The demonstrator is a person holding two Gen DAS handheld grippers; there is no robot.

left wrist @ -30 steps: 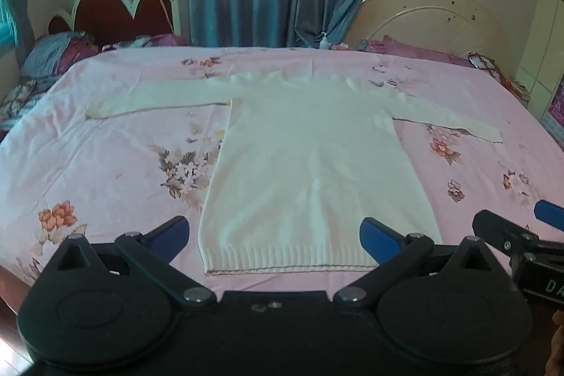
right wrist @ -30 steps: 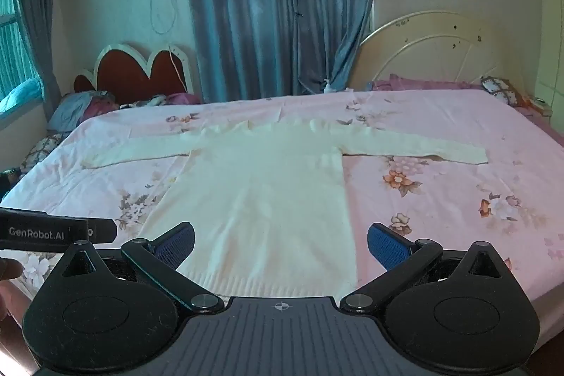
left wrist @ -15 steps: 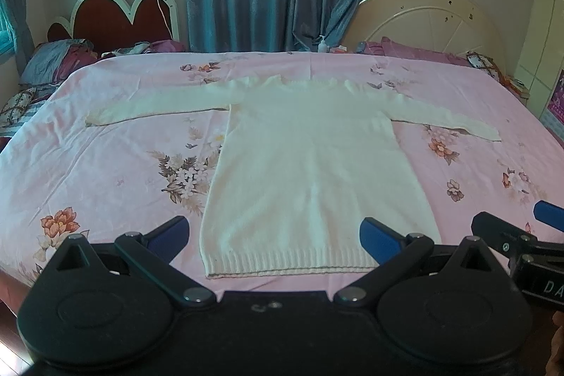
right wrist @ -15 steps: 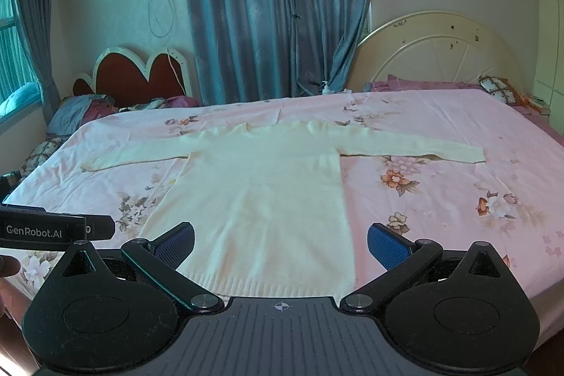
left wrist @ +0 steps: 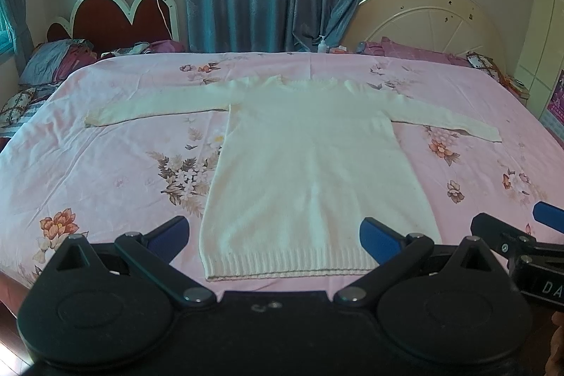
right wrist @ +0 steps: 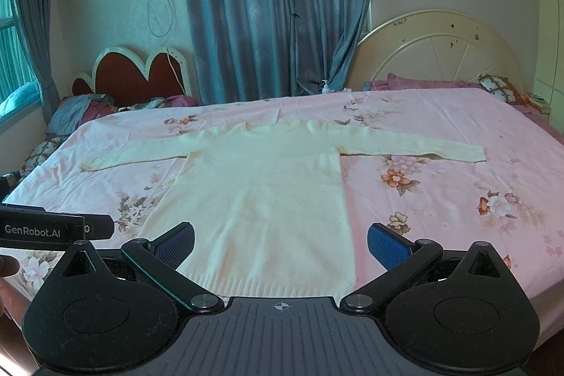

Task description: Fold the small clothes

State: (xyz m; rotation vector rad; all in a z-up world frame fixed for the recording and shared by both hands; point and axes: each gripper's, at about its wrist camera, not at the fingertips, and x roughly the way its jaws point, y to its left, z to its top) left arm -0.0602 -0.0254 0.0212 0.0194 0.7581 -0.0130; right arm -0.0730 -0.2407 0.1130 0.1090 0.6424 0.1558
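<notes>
Both the left tongs [left wrist: 275, 236] and the right tongs [right wrist: 281, 244] hang wide open and empty above the near edge of the bed [left wrist: 105, 164]. Beyond them the cream sweater [left wrist: 310, 171] lies flat on the pink flowered sheet, sleeves spread, collar farthest.

Both views rise/tilt up a bit vs 1 s ago: more wall + curtain above the bed [left wrist: 105, 171]. Sweater [left wrist: 310, 171] sits lower in right wrist view; its hem [left wrist: 289, 265] shows fuller in left wrist view.
</notes>
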